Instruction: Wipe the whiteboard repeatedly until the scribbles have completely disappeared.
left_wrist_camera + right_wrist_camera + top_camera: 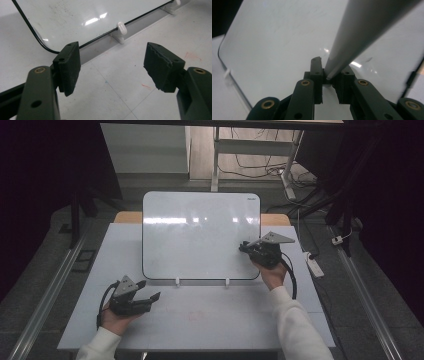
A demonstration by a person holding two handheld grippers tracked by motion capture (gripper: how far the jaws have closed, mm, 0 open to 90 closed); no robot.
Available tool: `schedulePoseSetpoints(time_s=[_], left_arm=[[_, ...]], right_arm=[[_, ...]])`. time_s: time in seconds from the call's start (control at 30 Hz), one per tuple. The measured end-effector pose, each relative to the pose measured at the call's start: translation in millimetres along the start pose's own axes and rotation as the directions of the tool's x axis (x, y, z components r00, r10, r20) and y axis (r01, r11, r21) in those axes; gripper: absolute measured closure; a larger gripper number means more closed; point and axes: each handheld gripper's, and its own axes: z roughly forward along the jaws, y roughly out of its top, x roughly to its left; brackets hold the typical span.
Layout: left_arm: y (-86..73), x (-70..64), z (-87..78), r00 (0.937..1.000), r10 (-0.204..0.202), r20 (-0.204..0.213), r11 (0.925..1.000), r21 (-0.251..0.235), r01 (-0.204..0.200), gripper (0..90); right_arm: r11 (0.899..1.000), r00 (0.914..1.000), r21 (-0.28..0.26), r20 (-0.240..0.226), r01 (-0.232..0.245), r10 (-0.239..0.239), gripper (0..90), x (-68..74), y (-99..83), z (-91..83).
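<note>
From the high view, a whiteboard point(200, 235) is standing tilted on 2 small white clip stands point(176, 281) at the far half of a white table point(210, 320). The right gripper point(246, 247) is sitting against the board's lower right area, with the person's right hand point(272, 272) behind it, while the left gripper point(150, 292) is resting low over the table's near left part, well apart from the board, with its jaws apart. In the left gripper view, the left gripper point(112, 65) is pointing at bare tabletop with its 2 jaws spread wide and nothing between them, and the board's black-edged lower rim point(82, 45) and 1 clip stand point(121, 31) are lying just beyond. In the right gripper view, the right gripper point(332, 80) is clamping a slim grey marker-like stick point(362, 30), whose end is sitting between the nearly closed jaws, in front of the whiteboard point(274, 50).
</note>
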Motion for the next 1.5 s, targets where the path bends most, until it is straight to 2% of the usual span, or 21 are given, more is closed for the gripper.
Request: schedulePoseSetpoints(time_s=[0.03,0.13,0.2,0.3,0.37,0.47,0.53,0.57,0.63,0.7,0.8,0.87,0.9,1.0,1.03,1.17,1.2,1.27,1.33,1.43,1.5], left_arm=[[0.1,-0.7,-0.2,1.0000,0.003,0.001,1.0000,0.000,-0.003,30.3],[0.0,-1.9,-1.6,1.0000,0.005,-0.003,1.0000,-0.005,-0.005,30.3],[-0.2,-0.5,-1.9,1.0000,0.000,-0.003,1.0000,-0.007,0.000,30.3],[-0.3,1.2,-1.3,1.0000,-0.004,-0.002,1.0000,-0.005,0.004,30.3],[-0.3,0.5,-0.7,1.0000,-0.003,-0.002,1.0000,-0.003,0.003,30.3],[-0.1,-0.9,-1.5,1.0000,0.003,-0.002,1.0000,-0.005,-0.003,30.3],[-0.3,-0.3,-2.3,1.0000,0.001,-0.002,1.0000,-0.007,-0.001,30.3],[-0.4,0.5,-2.1,1.0000,-0.003,-0.004,1.0000,-0.009,0.003,30.3],[-0.4,2.1,-1.1,1.0000,-0.008,-0.002,0.9999,-0.006,0.008,30.3],[-0.3,1.4,-0.5,1.0000,-0.007,-0.003,1.0000,-0.002,0.006,30.3],[-0.3,-0.7,-1.4,1.0000,0.002,-0.003,1.0000,-0.004,-0.002,30.3],[-0.3,-0.1,-2.1,1.0000,-0.001,-0.003,1.0000,-0.007,0.001,30.3],[-0.4,0.5,-2.1,1.0000,-0.004,-0.004,0.9999,-0.009,0.004,30.3],[-0.5,2.1,-1.4,1.0000,-0.008,-0.002,0.9999,-0.007,0.008,30.3],[-0.4,2.0,-1.0,1.0000,-0.007,-0.002,1.0000,-0.005,0.007,30.3],[-0.4,0.0,-2.0,1.0000,0.001,-0.002,1.0000,-0.007,-0.001,30.4],[-0.5,0.3,-2.3,1.0000,-0.001,-0.003,1.0000,-0.008,0.001,30.3],[-0.5,1.8,-1.9,1.0000,-0.007,-0.003,0.9999,-0.008,0.007,30.4],[-0.6,2.0,-1.3,1.0000,-0.006,-0.003,1.0000,-0.005,0.006,30.3],[-0.5,0.0,-2.3,1.0000,0.001,-0.003,1.0000,-0.007,-0.001,30.4],[-0.5,0.4,-2.8,1.0000,0.000,-0.004,0.9999,-0.010,0.000,30.4]], right_arm=[[1.000,0.9998,-0.005,-0.005,-0.018,0.018,77.8,-4.0,1.4,-0.4],[0.996,0.9955,-0.055,0.053,-0.075,0.078,77.9,-19.1,8.3,-5.0],[0.992,0.9923,-0.068,0.058,-0.105,0.109,77.9,-23.0,11.1,-6.0],[0.997,0.9970,-0.044,0.051,-0.056,0.058,77.9,-15.5,9.4,-4.2],[0.998,0.9974,-0.041,0.056,-0.043,0.045,77.9,-17.9,10.7,-5.4],[0.990,0.9870,-0.101,0.115,-0.102,0.113,77.9,-31.2,15.4,-11.0],[0.984,0.9836,-0.118,0.107,-0.132,0.145,77.9,-33.1,15.9,-10.8],[0.987,0.9878,-0.101,0.085,-0.121,0.130,77.9,-29.1,15.0,-7.8],[0.997,0.9977,-0.054,0.048,-0.046,0.049,77.9,-15.4,13.4,-0.2],[0.999,0.9979,-0.048,0.060,-0.023,0.026,77.9,-14.4,16.0,0.7],[0.990,0.9891,-0.108,0.103,-0.093,0.104,77.9,-30.2,21.7,-2.5],[0.981,0.9826,-0.135,0.103,-0.141,0.155,77.9,-37.9,26.0,-2.1],[0.982,0.9832,-0.132,0.105,-0.135,0.149,77.8,-36.7,27.7,-0.6],[0.994,0.9938,-0.094,0.089,-0.058,0.066,77.8,-28.3,31.6,4.7],[0.995,0.9938,-0.087,0.090,-0.058,0.065,77.8,-30.0,33.3,4.6],[0.981,0.9823,-0.138,0.112,-0.134,0.150,77.9,-38.3,36.1,3.3],[0.985,0.9848,-0.127,0.111,-0.120,0.134,77.9,-34.7,35.6,5.0],[0.991,0.9929,-0.092,0.062,-0.096,0.102,77.9,-26.1,33.2,9.3],[0.996,0.9954,-0.075,0.072,-0.057,0.062,77.9,-23.6,33.9,8.7],[0.984,0.9815,-0.130,0.128,-0.126,0.142,77.8,-35.1,33.3,0.8],[0.981,0.9801,-0.136,0.123,-0.139,0.156,77.8,-35.0,31.2,-0.2]])
